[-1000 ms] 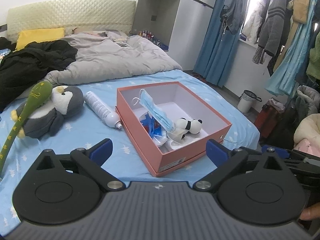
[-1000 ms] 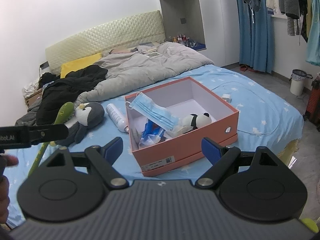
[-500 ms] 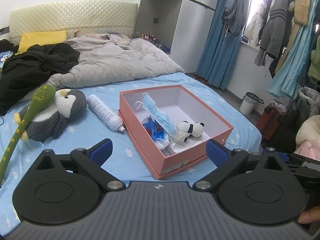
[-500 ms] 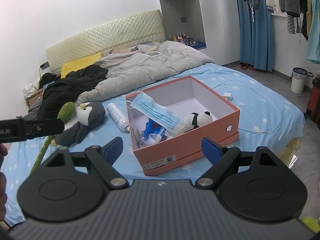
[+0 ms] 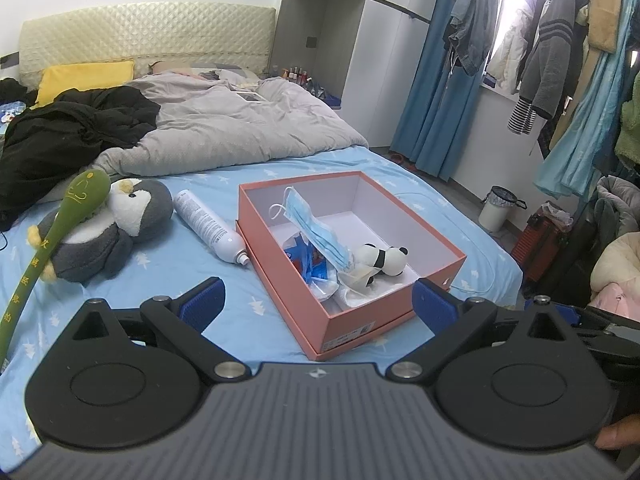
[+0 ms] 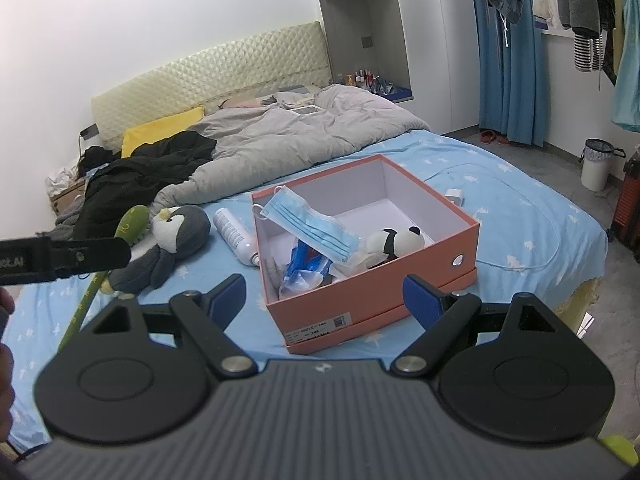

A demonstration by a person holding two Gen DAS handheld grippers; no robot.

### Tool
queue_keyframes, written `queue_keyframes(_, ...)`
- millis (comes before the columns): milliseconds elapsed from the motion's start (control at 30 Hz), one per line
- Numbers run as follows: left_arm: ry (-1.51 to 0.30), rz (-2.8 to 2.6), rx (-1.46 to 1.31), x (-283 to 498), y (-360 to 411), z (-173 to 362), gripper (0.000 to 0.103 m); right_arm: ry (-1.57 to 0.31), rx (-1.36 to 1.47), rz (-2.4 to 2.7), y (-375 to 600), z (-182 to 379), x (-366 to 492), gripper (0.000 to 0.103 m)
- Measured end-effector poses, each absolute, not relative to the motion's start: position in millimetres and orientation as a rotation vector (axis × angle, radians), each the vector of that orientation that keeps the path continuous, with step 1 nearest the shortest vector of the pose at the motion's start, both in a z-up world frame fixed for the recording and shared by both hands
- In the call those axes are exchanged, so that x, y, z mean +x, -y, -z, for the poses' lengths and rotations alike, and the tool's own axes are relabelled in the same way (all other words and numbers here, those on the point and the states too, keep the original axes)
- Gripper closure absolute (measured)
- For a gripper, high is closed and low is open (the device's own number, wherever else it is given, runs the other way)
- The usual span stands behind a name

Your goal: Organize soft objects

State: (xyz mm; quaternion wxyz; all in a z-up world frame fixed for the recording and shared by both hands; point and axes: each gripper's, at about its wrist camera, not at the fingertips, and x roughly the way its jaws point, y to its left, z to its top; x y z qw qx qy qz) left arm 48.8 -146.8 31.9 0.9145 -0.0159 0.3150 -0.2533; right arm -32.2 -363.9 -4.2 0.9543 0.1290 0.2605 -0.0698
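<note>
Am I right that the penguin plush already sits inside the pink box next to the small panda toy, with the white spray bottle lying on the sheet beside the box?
Not quite: the penguin plush lies on the sheet outside the pink box, beyond the white spray bottle; the left wrist view shows it. The small panda toy is in the box.

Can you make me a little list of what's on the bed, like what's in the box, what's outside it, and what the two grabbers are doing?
place: bed with blue sheet
box: pink box, open, no lid
in box: face mask, panda toy, blue packets
outside box: penguin toy, green stick toy, spray bottle
left gripper: jaws open, empty
right gripper: jaws open, empty
</note>
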Motion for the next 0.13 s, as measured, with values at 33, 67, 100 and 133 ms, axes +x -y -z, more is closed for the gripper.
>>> queue_keyframes(33, -0.650, 0.520, -0.033, 48.9, 147.0, -31.9, 0.002, -0.529, 0.260, 0.144, 363.6, 4.0, -32.4, 0.016)
queue_keyframes(67, -0.649, 0.519, -0.033, 48.7, 147.0, -32.0, 0.002, -0.529, 0.262, 0.144, 363.0, 4.1, -32.1, 0.016)
queue_keyframes(100, -0.648, 0.521, -0.032, 48.6, 146.8, -32.1, 0.002, -0.529, 0.263, 0.144, 362.6, 4.0, -32.3, 0.016)
queue_keyframes(133, -0.648, 0.520, -0.032, 48.8, 147.0, -32.0, 0.002, -0.528, 0.264, 0.144, 362.4, 3.8, -32.5, 0.016)
